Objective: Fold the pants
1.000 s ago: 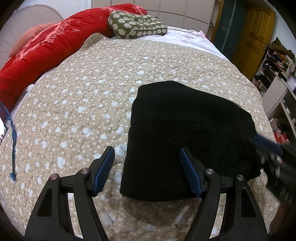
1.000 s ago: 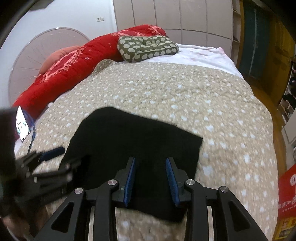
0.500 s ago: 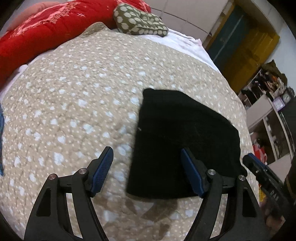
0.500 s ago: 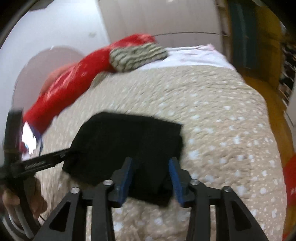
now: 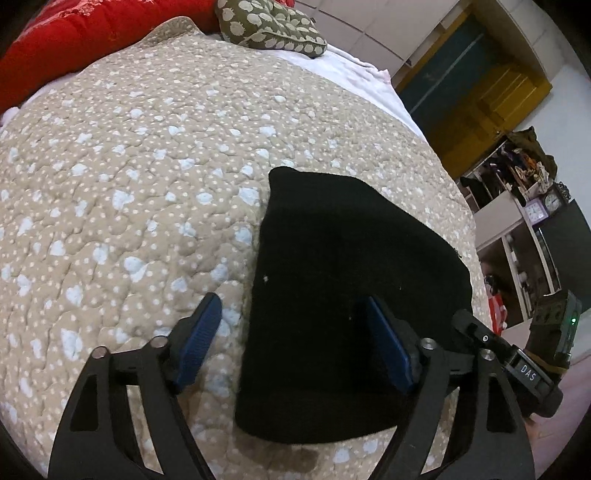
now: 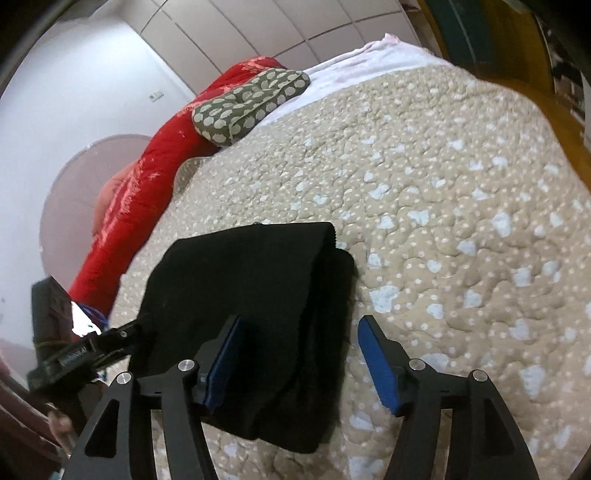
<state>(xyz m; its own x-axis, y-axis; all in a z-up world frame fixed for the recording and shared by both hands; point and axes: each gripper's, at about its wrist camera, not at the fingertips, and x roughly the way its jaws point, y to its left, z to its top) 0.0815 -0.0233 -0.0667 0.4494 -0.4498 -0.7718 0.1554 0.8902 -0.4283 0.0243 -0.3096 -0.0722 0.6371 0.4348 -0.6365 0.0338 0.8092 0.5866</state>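
The black knitted pants (image 5: 343, 295) lie folded into a compact stacked rectangle on the beige quilted bedspread with pale spots (image 5: 129, 166), near its front edge, the layers visible along the bundle's right side in the right wrist view. My left gripper (image 5: 295, 343) hovers over the bundle's left edge, its fingers spread and holding nothing. My right gripper (image 6: 301, 363) straddles the layered right edge, fingers likewise released. I judge the fold essentially complete: both tools sit free of the cloth, presumably so the stack settles undisturbed. An olive cushion with pale pattern (image 5: 269, 27) lies well apart at the head of the bed.
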